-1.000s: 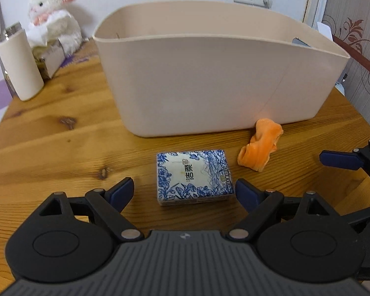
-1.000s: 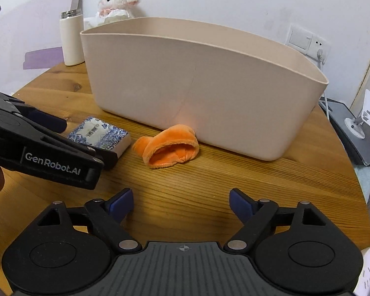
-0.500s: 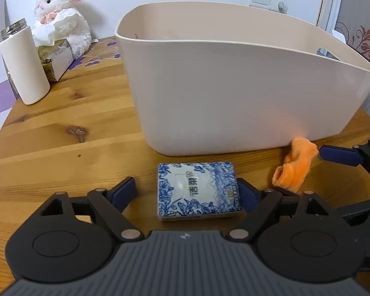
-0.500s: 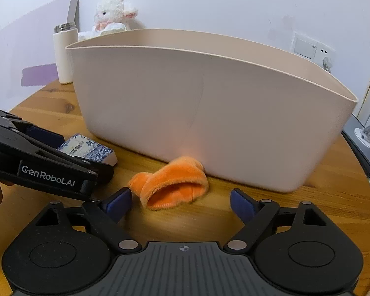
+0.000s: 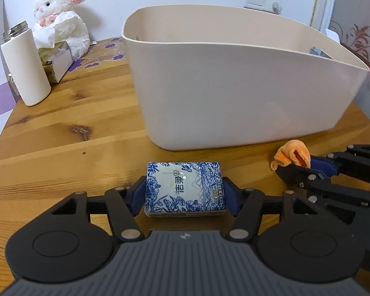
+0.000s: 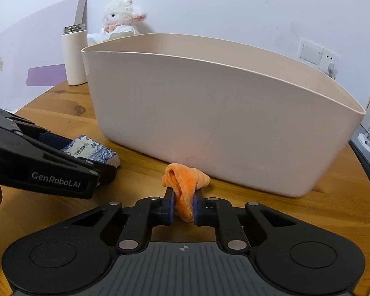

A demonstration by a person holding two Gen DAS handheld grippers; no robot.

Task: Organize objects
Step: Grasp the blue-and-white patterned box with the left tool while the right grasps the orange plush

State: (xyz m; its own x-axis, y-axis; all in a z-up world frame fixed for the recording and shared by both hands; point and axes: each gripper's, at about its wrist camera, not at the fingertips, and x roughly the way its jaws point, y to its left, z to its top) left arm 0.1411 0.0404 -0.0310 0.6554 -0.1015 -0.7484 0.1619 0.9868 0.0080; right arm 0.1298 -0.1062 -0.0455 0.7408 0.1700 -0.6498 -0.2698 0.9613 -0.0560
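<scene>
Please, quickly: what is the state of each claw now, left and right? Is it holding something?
Left claw: closing, pads against both sides of the blue-and-white packet, which lies on the table.
Right claw: closed, pinching the orange cloth.

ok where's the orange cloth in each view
left wrist: orange cloth at right edge, pinched in the right tongs.
right wrist: orange cloth bottom centre, squeezed between those tongs.
shared landmark: beige bin just behind it.
</scene>
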